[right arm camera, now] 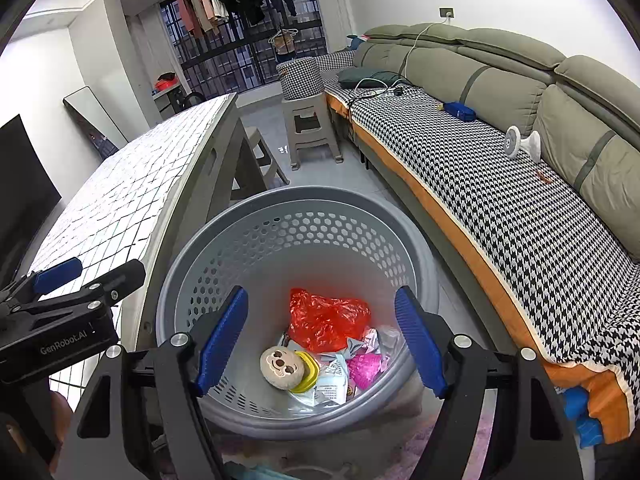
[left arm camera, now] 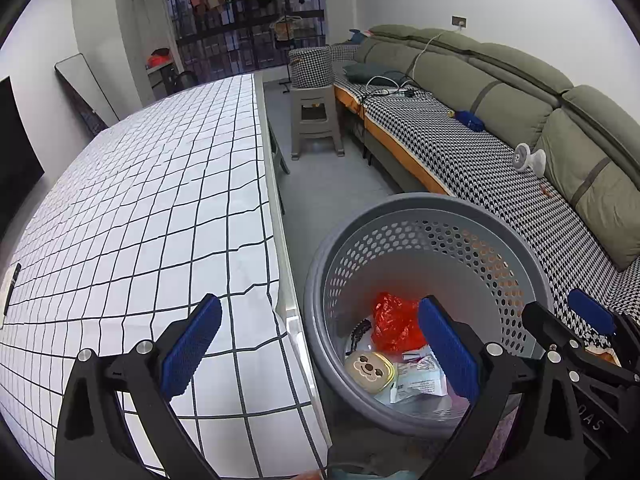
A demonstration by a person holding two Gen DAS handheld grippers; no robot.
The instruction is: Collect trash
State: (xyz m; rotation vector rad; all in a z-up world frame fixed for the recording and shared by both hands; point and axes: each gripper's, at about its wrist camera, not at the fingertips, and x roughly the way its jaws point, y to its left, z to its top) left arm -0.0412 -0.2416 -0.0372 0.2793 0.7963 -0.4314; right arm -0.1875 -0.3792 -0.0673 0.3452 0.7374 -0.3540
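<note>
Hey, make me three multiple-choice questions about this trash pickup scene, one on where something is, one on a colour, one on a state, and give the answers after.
1. Where is the grey perforated basket?
A. On the sofa
B. On the floor between the checked table and the sofa
C. On the table

2. What colour is the crumpled plastic bag in the basket?
A. Red
B. Green
C. Black

3. How are the two grippers?
A. Both clamp wrappers
B. One holds the bag
C. Both open and empty

Answers:
1. B: the basket stands on the floor, with the table edge on one side and the sofa on the other.
2. A: the bag is bright red, lying among pale wrappers.
3. C: the left gripper and the right gripper each show blue pads spread apart with nothing between them.
</note>
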